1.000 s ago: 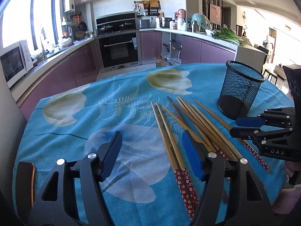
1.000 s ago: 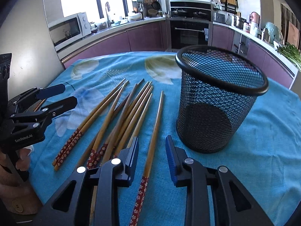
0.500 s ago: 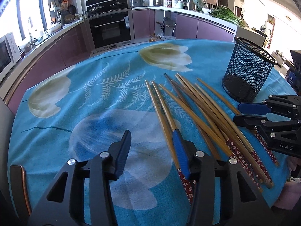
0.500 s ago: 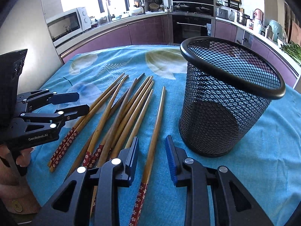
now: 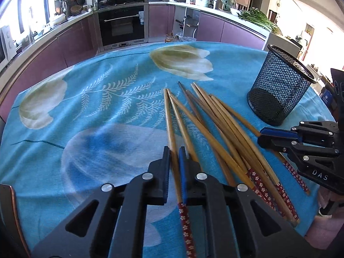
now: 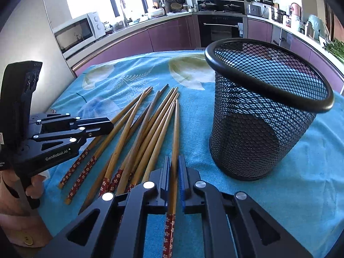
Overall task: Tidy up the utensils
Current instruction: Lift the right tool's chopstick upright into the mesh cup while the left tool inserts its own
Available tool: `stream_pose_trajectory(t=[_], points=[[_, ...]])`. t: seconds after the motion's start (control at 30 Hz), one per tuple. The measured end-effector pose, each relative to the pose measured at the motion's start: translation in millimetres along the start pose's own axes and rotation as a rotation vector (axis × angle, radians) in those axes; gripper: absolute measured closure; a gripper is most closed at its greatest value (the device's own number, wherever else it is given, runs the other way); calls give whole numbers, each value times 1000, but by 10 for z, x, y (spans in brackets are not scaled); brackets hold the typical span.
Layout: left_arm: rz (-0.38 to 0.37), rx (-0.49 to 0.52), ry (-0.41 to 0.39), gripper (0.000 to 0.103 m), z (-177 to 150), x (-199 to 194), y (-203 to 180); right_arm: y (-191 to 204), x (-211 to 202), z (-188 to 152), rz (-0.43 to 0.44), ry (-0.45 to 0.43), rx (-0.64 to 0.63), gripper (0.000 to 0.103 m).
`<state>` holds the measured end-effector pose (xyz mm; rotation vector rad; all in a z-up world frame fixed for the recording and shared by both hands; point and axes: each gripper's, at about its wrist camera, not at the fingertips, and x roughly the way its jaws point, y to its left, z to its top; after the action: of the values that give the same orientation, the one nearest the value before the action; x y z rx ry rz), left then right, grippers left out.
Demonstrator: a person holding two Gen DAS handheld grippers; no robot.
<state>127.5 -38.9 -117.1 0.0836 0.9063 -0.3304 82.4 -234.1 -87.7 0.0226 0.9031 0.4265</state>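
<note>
The left claw [image 5: 174, 159] is closed down on the leftmost chopstick [image 5: 172, 133] of the spread, its two pads pressed against the bamboo shaft just ahead of the red flowered handle end; the right claw [image 6: 174, 167] is likewise clamped on the rightmost chopstick [image 6: 176, 129], the one lying nearest the mesh holder [image 6: 264, 116], gripping it just ahead of its red patterned end. Both held sticks appear to lie on the cloth. The other bamboo chopsticks [image 5: 217, 129] lie fanned and partly crossed between the two claws, tips pointing away towards the kitchen. The black wire-mesh holder stands upright and empty on the counter [image 5: 90, 111], just beside the pile; the counter is covered with a blue cloth printed with pale tulips and fern fronds. Beyond it is a kitchen with purple cabinets [image 6: 172, 34], a built-in black oven [image 5: 122, 25], and a white microwave [image 6: 77, 32] under a bright window.
</note>
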Motion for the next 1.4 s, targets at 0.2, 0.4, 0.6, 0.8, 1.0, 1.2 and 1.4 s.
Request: stream_pose_trajectory(t=[0.2, 0.4, 0.6, 0.8, 1.0, 1.2, 1.4], points=[[-16, -29, -26, 95, -28, -147, 18, -16, -197, 17, 29, -55, -4, 97], [-46, -34, -105, 95, 12, -514, 59, -37, -531, 42, 83, -140, -20, 97], [-60, -39, -183, 95, 100, -853, 87, -29, -835, 96, 104, -236, -25, 97], [-133, -59, -283, 95, 215, -1211, 66, -57, -1106, 190, 120, -315, -35, 97], [-232, -47, -406, 95, 459, -1508, -133, -148, -1404, 368, 118, -407, -51, 97], [-305, -15, -496, 95, 800, -1708, -415, -298, -1641, 517, 101, -468, -64, 97], [-350, 17, -526, 95, 1135, -1722, -697, -476, -1772, 657, 59, -510, -71, 97]])
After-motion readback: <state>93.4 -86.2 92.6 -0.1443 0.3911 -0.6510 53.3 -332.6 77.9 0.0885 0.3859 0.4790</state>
